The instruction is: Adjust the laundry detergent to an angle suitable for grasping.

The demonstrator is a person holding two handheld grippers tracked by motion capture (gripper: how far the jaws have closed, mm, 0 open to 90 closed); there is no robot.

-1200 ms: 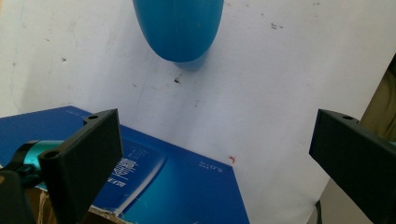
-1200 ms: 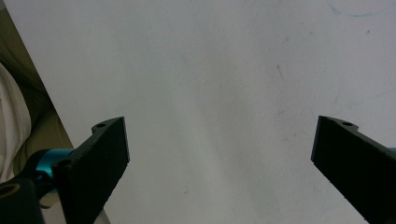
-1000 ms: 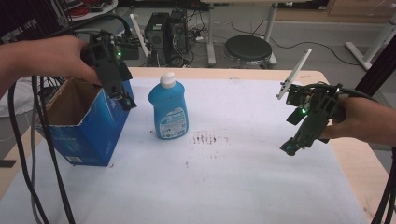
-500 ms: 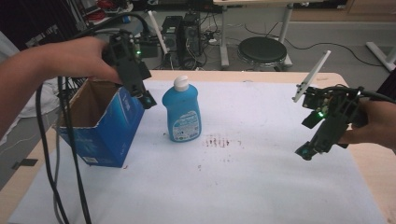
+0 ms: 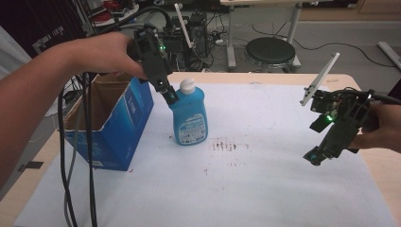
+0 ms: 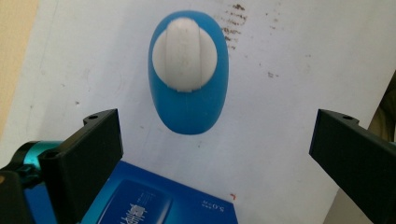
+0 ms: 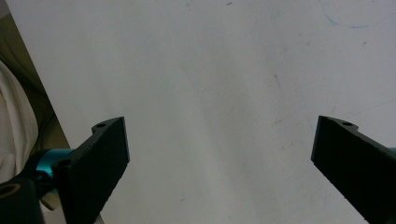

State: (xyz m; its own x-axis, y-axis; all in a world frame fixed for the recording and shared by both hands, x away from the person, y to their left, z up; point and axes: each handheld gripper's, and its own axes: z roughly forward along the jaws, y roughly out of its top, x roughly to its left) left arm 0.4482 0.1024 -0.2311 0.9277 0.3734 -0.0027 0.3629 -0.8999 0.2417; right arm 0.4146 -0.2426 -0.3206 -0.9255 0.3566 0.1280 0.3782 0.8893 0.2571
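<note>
A blue dish-soap bottle (image 5: 189,116) with a white cap stands upright on the white table cover, right beside an open blue cardboard box (image 5: 116,125). My left gripper (image 5: 169,94) hovers over the bottle's left shoulder, tips almost at the cap. In the left gripper view the bottle (image 6: 189,79) is seen from above, ahead of the wide-apart jaws of the left gripper (image 6: 215,154), with nothing between them. My right gripper (image 5: 316,156) hangs above the right side of the table, open and empty; the right gripper (image 7: 219,158) looks down on bare white cover.
The box's blue wall (image 6: 154,200) lies just below the left jaws. Reddish-brown stains (image 5: 227,145) mark the cover right of the bottle. Black cables (image 5: 75,156) hang from the left hand in front of the box. A stool (image 5: 270,49) and equipment stand behind the table.
My left gripper has moved from above the box rightward and down to the bottle's cap. The right gripper has stayed about where it was, still open.
</note>
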